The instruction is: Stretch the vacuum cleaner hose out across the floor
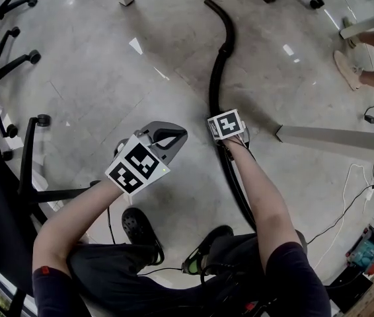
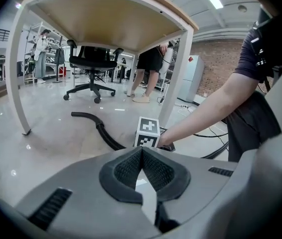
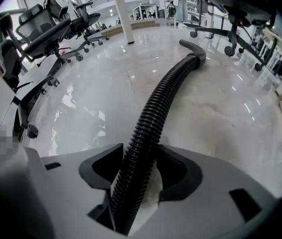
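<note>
The hose (image 1: pixel 214 78) is black and ribbed. The floor (image 1: pixel 94 71) is pale grey. The left hand-held gripper (image 2: pixel 141 150) is grey, its cube (image 1: pixel 134 164) black-and-white patterned.

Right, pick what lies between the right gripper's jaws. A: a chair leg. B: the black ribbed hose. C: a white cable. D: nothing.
B: in the right gripper view the black ribbed hose runs up between the jaws of the right gripper, which stand apart around it, with floor showing in the gap beside the hose.
</note>
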The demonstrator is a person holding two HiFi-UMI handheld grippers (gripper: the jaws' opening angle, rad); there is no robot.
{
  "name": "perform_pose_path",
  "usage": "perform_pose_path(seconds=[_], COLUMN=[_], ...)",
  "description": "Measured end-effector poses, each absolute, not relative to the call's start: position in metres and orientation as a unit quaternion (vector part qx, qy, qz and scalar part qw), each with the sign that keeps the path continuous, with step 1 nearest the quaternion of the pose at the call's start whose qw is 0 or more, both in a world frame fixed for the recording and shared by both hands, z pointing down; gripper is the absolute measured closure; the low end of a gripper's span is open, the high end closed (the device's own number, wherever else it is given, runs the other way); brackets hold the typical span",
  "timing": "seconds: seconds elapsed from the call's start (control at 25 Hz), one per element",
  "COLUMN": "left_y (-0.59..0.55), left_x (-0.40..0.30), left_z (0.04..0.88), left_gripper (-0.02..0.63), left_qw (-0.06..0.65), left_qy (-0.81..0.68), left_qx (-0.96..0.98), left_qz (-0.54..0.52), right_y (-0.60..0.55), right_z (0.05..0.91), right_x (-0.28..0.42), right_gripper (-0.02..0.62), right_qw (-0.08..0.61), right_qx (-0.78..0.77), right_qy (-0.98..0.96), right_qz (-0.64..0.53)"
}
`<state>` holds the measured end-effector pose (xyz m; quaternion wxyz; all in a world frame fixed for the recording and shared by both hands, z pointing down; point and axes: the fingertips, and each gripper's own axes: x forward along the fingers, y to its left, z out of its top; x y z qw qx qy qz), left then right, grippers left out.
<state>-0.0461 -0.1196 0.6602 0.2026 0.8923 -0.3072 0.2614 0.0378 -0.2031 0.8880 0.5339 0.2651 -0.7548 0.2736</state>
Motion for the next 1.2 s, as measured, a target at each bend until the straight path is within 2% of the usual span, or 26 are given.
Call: perform_pose_path(seconds=[0.16, 0.68, 0.8, 1.2], left_y=[-0.124, -0.130, -0.134, -0.133], left_x=[-0.051, -0.061, -0.066, -0.097], left_z=[0.663, 0.684, 0.695, 0.748], left_gripper=[0.600, 0.600, 0.600, 0.600], left_qw=[0.201, 0.198, 0.195, 0.210], left_qy=[-0.311, -0.308, -0.312, -0.323], left_qx=[0.891, 0.886, 0.879, 0.838], left_qz=[0.261, 0.285, 0.302, 0.386], right_y=[-0.206, -0.189, -0.170, -0.110], right_z=[0.888, 0.884, 0.880, 0.874], right_x=[0.035, 0.014, -0.008, -0.054], right_gripper=[0.397, 0.396, 0.396, 0.394], right_qw=[0.549, 0.532, 0.507, 0.525], right_qx=[0.254, 0.187, 0.143, 0.038], right_qy=[-0.757, -0.799, -0.817, -0.832], right_qz=[0.247, 0.209, 0.237, 0.173])
